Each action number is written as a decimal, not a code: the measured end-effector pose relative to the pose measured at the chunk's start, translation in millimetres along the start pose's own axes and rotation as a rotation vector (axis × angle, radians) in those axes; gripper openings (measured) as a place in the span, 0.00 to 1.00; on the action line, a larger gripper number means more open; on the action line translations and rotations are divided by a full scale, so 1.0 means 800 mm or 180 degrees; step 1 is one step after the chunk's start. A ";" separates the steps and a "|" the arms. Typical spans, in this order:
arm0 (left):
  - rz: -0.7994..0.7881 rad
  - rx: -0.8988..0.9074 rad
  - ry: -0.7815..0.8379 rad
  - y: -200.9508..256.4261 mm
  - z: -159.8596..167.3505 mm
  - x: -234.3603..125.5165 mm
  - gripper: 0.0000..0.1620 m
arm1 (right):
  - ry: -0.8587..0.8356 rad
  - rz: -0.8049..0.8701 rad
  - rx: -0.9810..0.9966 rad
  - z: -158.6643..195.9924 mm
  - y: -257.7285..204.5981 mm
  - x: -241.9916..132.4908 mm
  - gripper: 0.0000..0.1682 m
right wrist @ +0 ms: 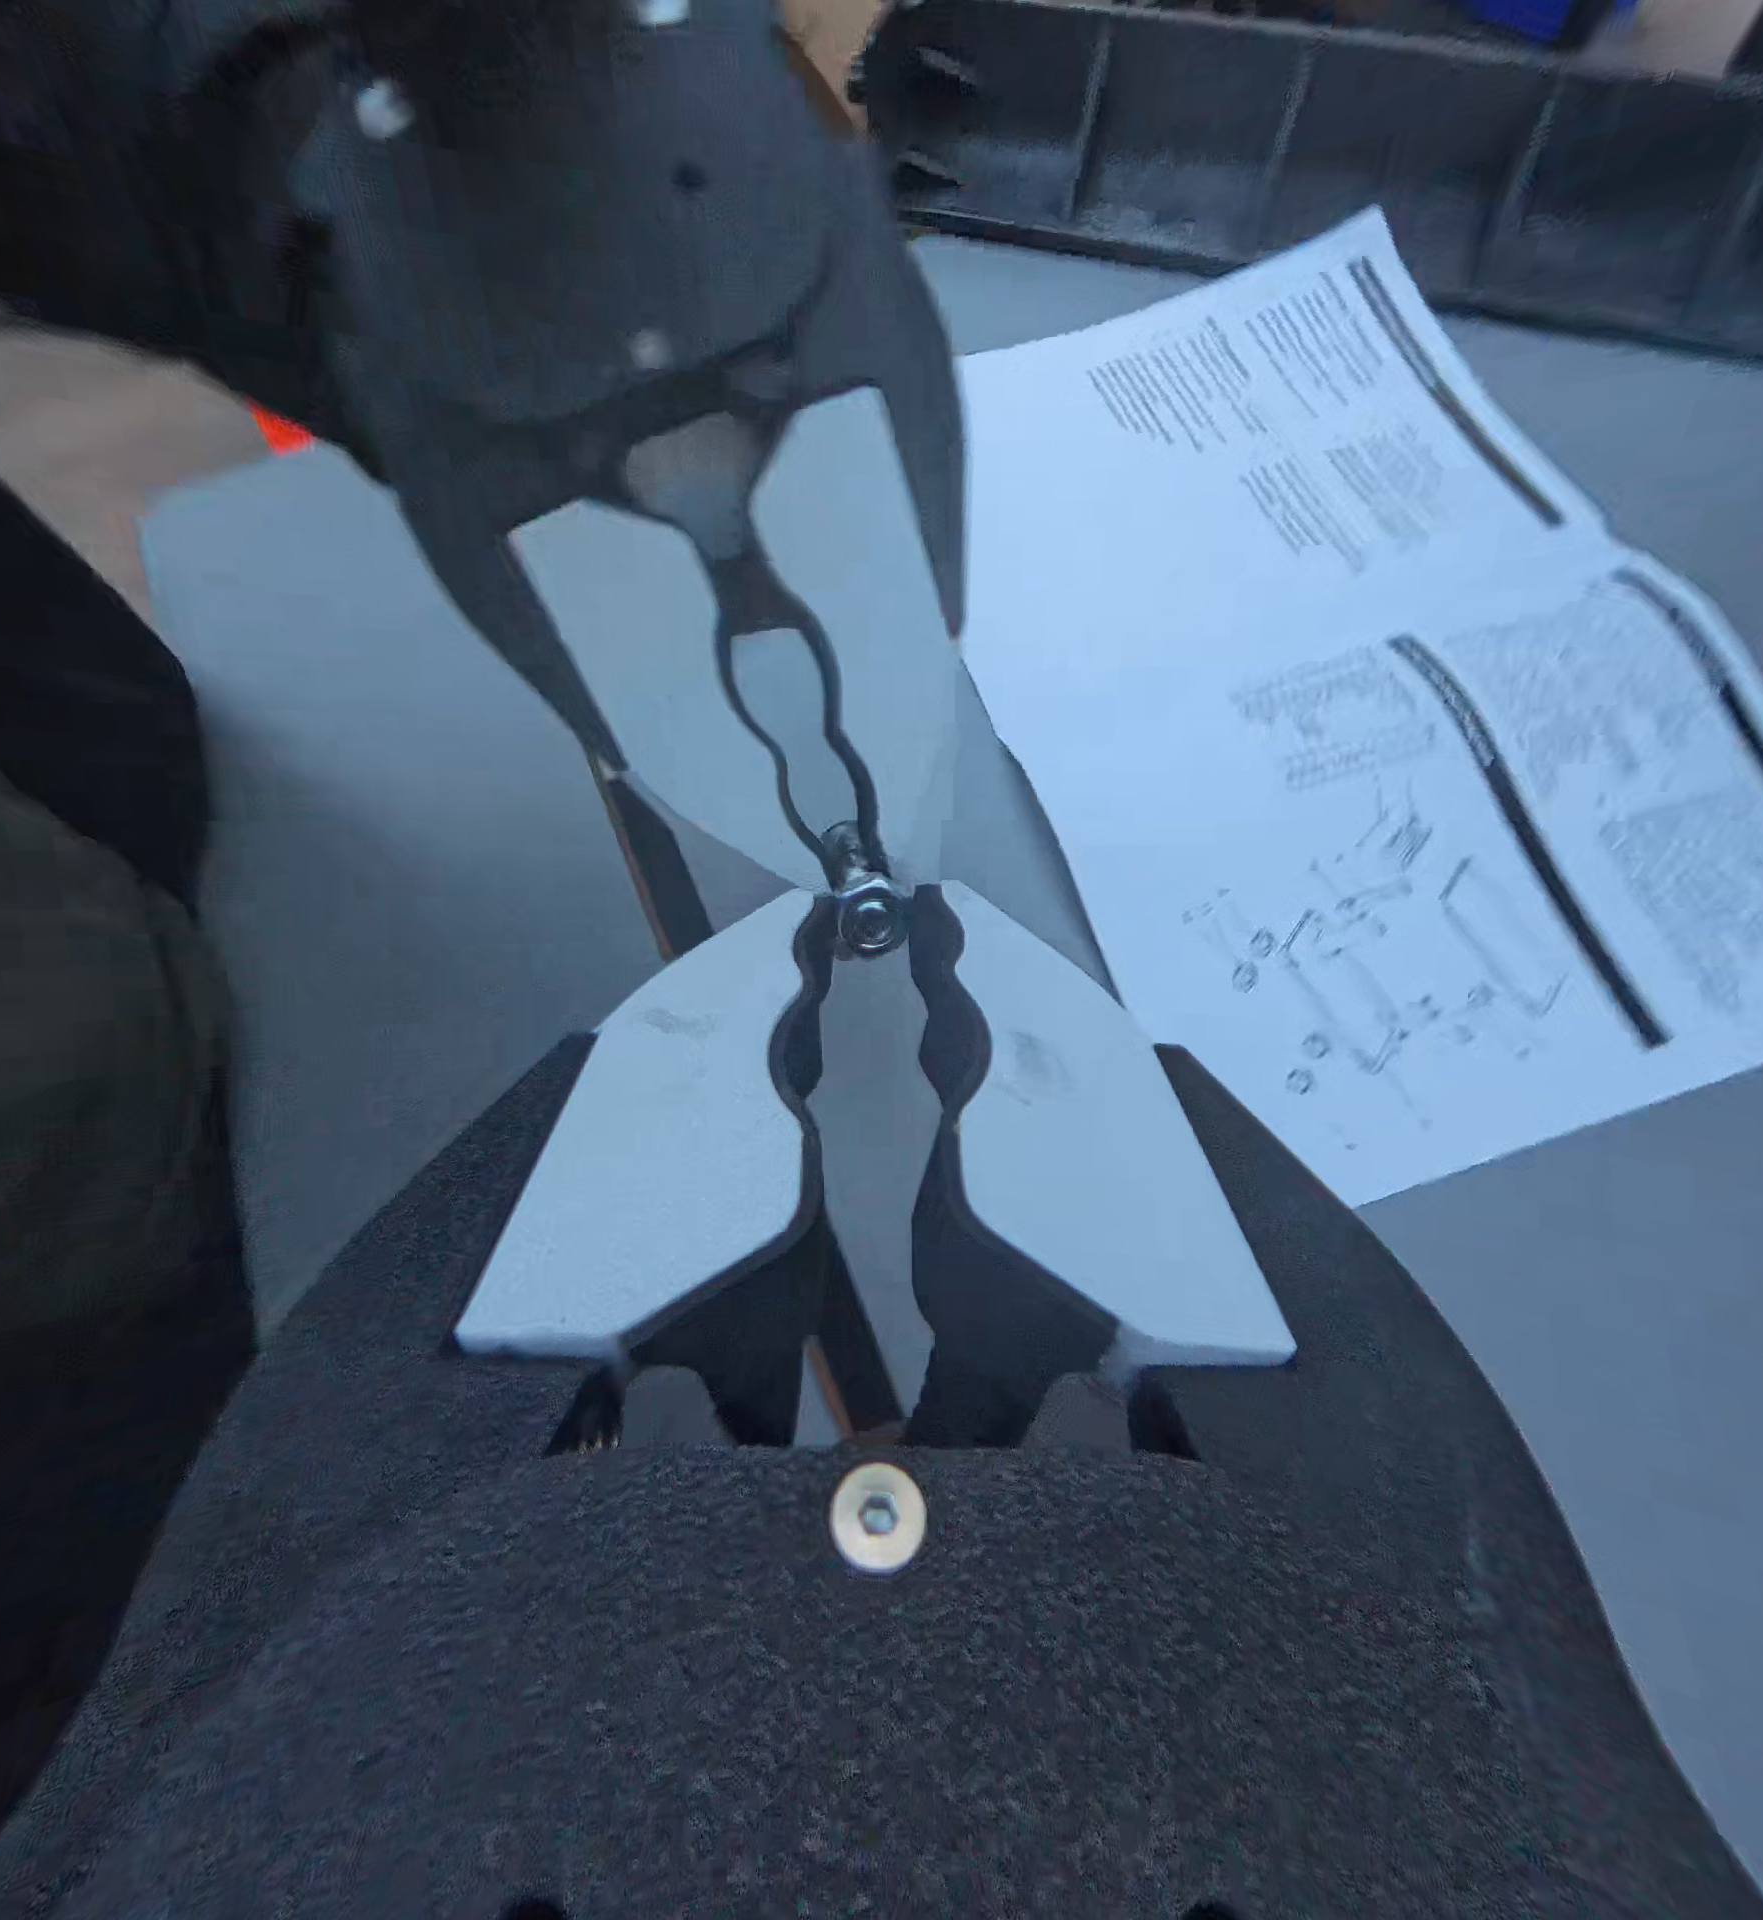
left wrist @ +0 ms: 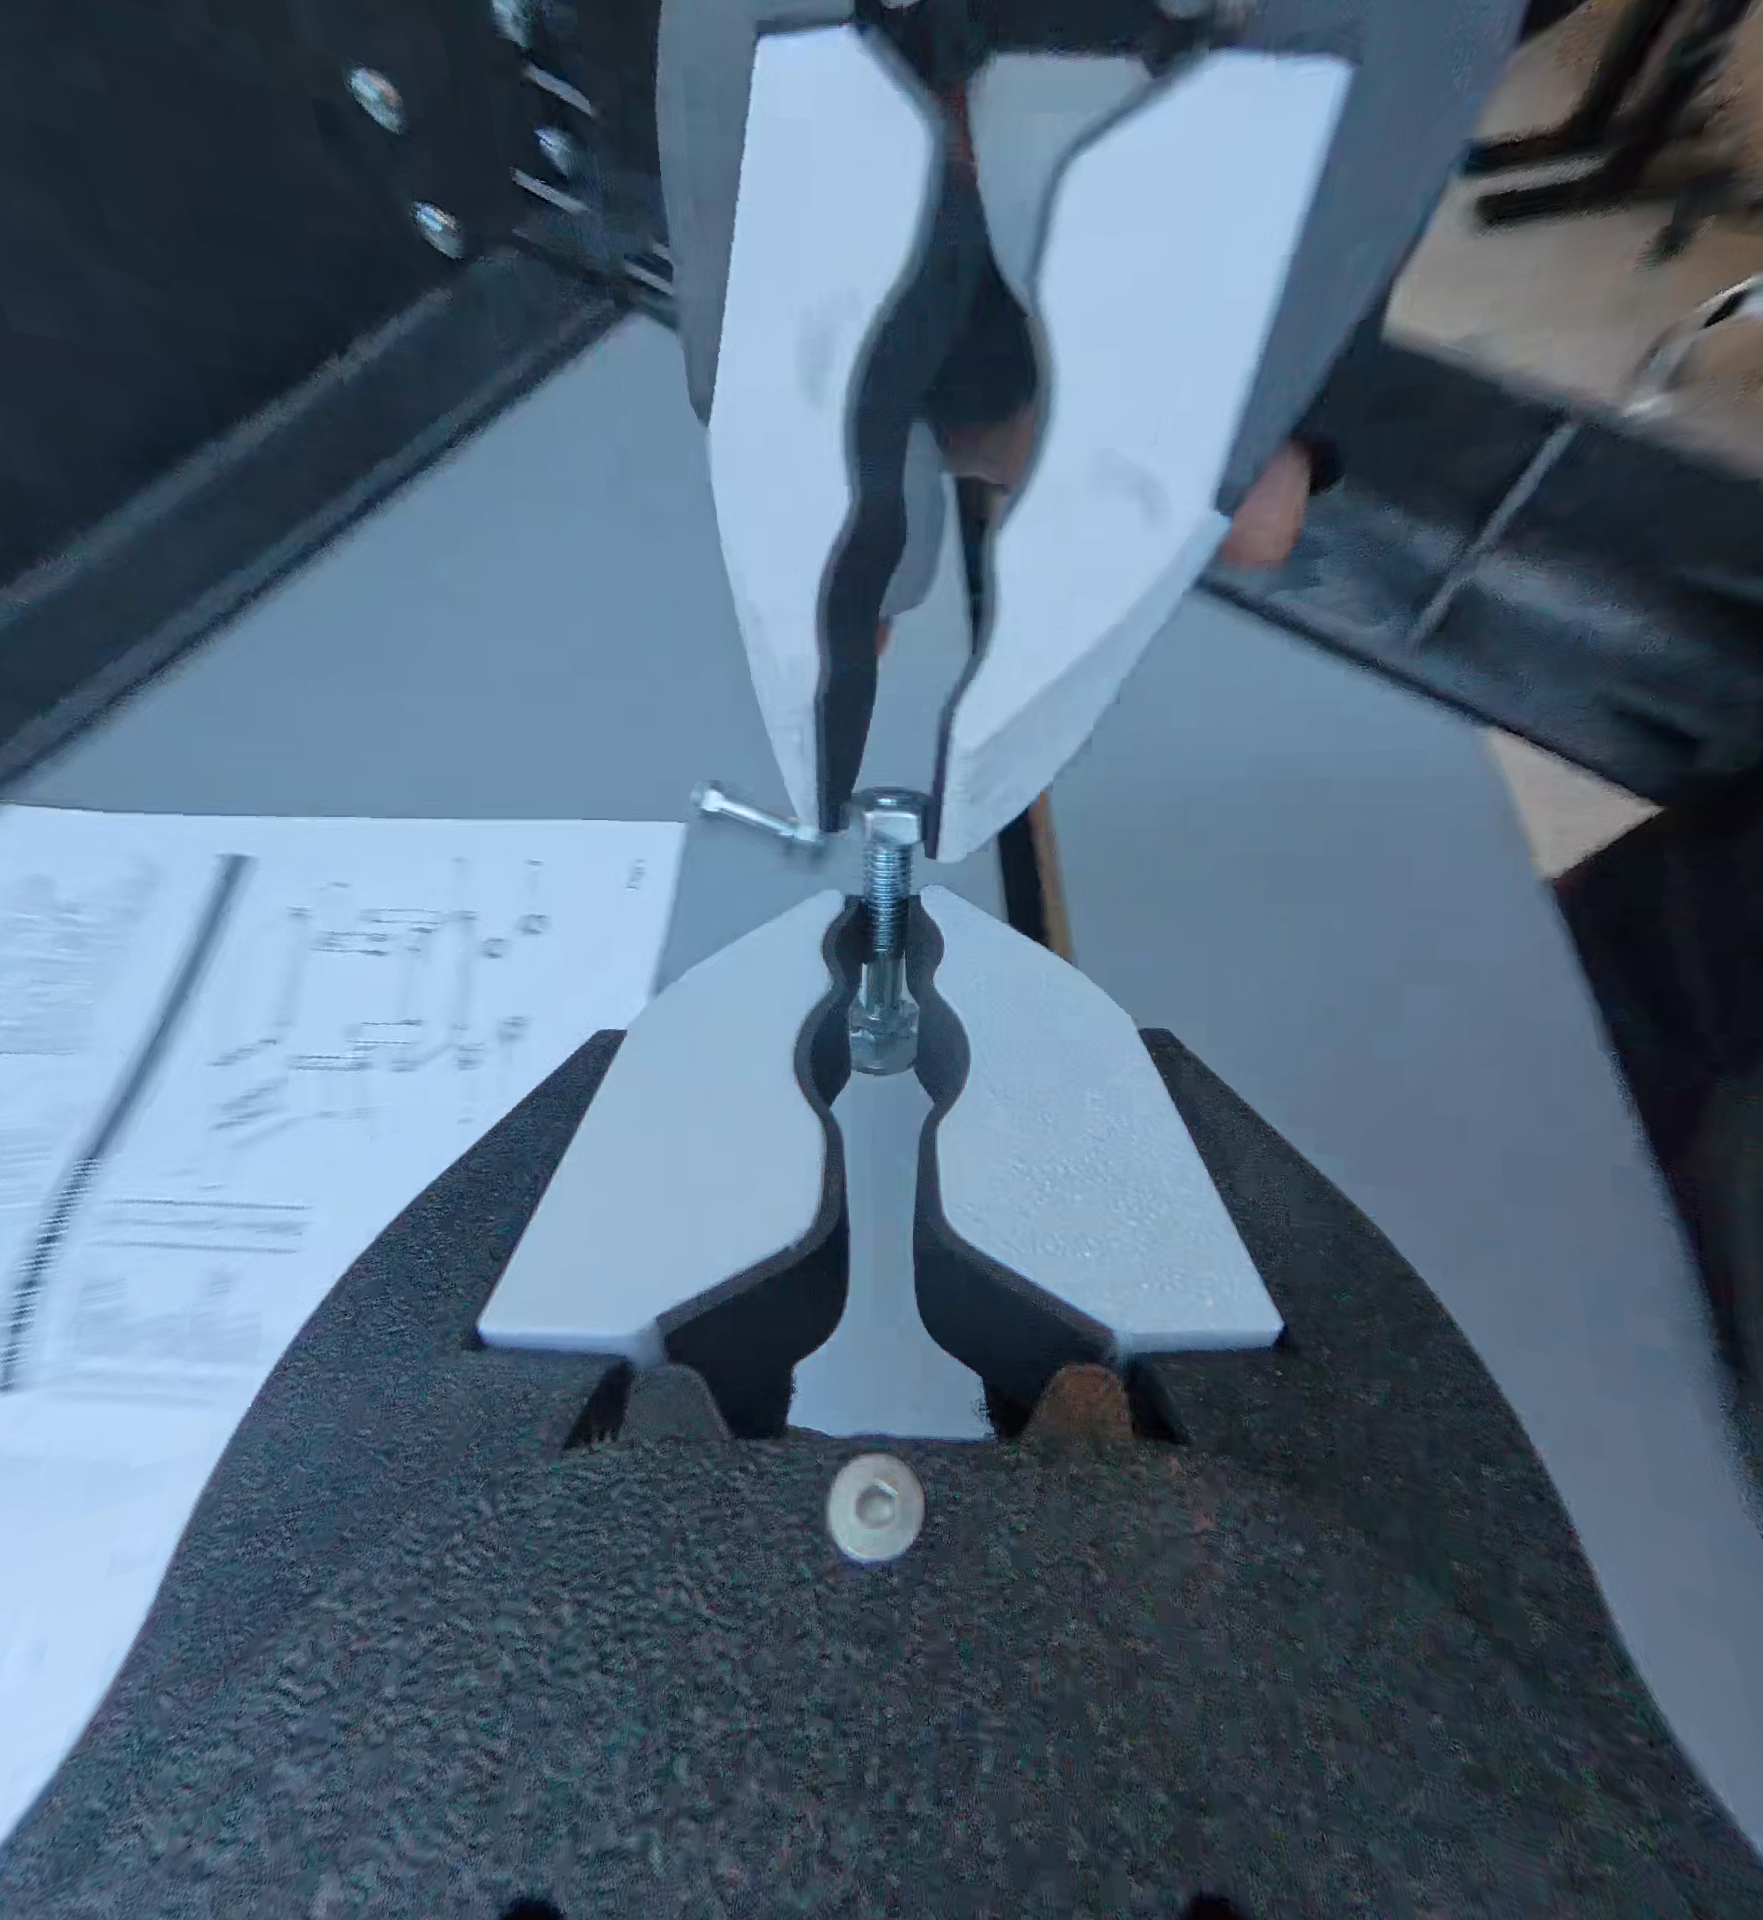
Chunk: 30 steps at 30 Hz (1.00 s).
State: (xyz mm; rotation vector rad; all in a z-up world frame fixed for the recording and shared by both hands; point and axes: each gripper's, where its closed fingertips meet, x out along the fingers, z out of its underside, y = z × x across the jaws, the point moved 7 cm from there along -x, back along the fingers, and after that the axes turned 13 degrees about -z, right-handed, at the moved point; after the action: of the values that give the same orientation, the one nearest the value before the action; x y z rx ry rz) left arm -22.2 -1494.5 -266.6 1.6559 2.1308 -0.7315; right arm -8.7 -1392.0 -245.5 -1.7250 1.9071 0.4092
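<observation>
A zinc bolt [left wrist: 882, 914] is held between both grippers above the grey table [left wrist: 441, 644]. My left gripper [left wrist: 879, 914] is shut on its threaded shank, and a nut [left wrist: 882, 1039] on the bolt sits in the recess between its fingers. My right gripper [left wrist: 887, 831] comes from the far side and is shut on the bolt's hex head [left wrist: 892, 826]. In the right wrist view the right gripper [right wrist: 869, 914] grips the hex end [right wrist: 872, 920], seen end-on. The left gripper [right wrist: 841, 847] meets it tip to tip. A second loose bolt [left wrist: 747, 816] lies on the table just left of the tips.
A printed instruction sheet [left wrist: 233, 1039] lies on the table, also in the right wrist view [right wrist: 1376, 779]. Black compartment bins [left wrist: 1583, 582] run along the table's edge [right wrist: 1376, 135]. A black frame with screws [left wrist: 129, 312] stands at the left. A person's dark sleeve [right wrist: 46, 935] is close by.
</observation>
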 end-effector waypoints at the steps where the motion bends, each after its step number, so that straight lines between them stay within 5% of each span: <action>1: 0.0285 -0.0236 -0.0071 -0.002 0.006 0.005 0.05 | -0.0105 0.0049 -0.0407 0.004 0.000 0.005 0.10; 5: 0.0744 -0.0816 -0.0287 -0.022 0.034 0.022 0.04 | -0.0651 0.0597 -0.1642 0.023 0.009 0.029 0.10; 13: -0.0438 0.0097 -0.0518 -0.031 0.061 0.036 0.04 | 0.0214 0.0214 0.0578 0.051 0.032 0.047 0.28; 19: -0.1020 0.1095 -0.0399 -0.014 0.058 0.033 0.04 | 0.0556 0.0007 0.1565 0.059 0.038 0.052 0.26; 22: -0.1054 0.1398 -0.0390 -0.005 0.057 0.036 0.04 | 0.0554 0.0019 0.1623 0.059 0.038 0.055 0.15; 25: -0.0879 0.1321 -0.0446 -0.002 0.061 0.038 0.04 | 0.0404 0.0097 0.1342 0.062 0.032 0.058 0.11; 30: 0.0244 -0.0198 -0.0565 -0.002 0.074 0.040 0.05 | -0.0137 0.0478 -0.0407 0.064 0.010 0.067 0.11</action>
State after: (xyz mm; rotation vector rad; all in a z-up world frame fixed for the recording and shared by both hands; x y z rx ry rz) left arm -34.4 -1504.6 -331.9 1.5692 1.9374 -0.7516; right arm -9.4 -1407.0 -318.5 -1.6425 2.0249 0.6319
